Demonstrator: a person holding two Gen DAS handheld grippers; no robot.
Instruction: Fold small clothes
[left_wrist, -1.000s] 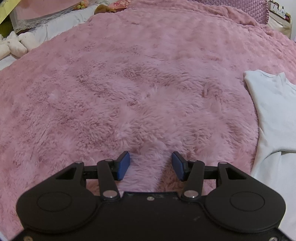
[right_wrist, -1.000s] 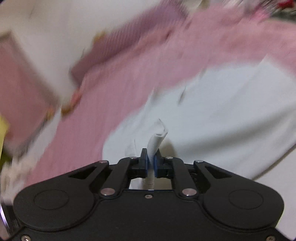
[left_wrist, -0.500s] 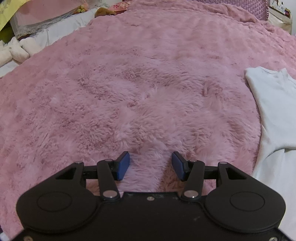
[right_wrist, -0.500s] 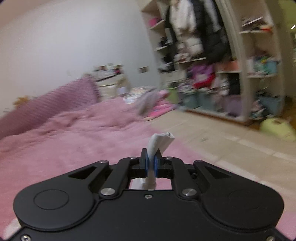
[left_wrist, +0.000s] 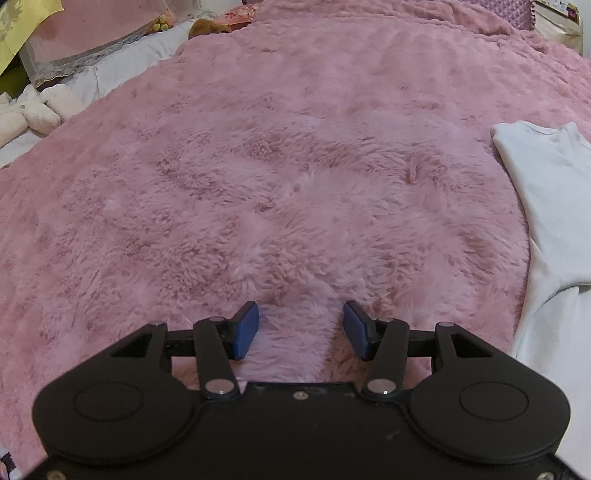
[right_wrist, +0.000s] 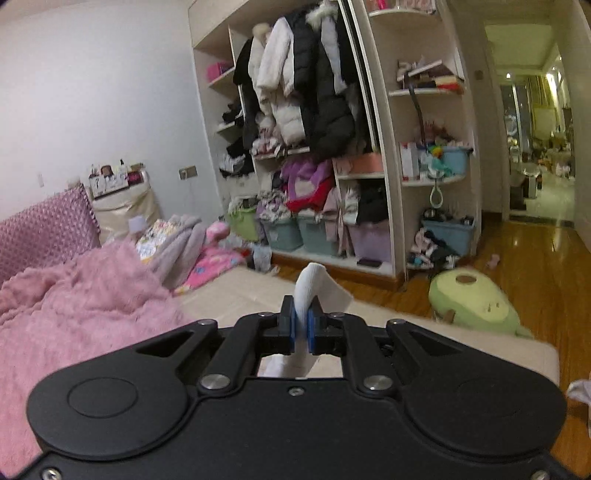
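1. The left gripper (left_wrist: 301, 329) hangs low over the fluffy pink plush blanket (left_wrist: 280, 177), its blue-padded fingers (left_wrist: 244, 332) spread wide with only pile between them; it is released and grasps nothing.
2. At the right edge of the left wrist view lies a pale white soft knit garment (left_wrist: 550, 206), spread flat on the blanket. It shows a rounded corner at the upper right, a shallow dip along its top edge, and a folded layer edge lower down near the frame border. It is well apart from the left gripper's fingers.
3. The right gripper (right_wrist: 302, 325) is clenched on a narrow bunch of the same white cloth (right_wrist: 308, 286). The fabric rises above the blue pads as a rounded, curled fold, and more of it shows below the jaws, behind the gripper's linkage.
4. In the right wrist view the gripper is level and faces into the room: the pink blanket sits at lower left, an open white wardrobe with hanging coats (right_wrist: 303, 85) fills the upper centre, and a green round plush cushion (right_wrist: 476, 302) rests on the wooden floor at right.
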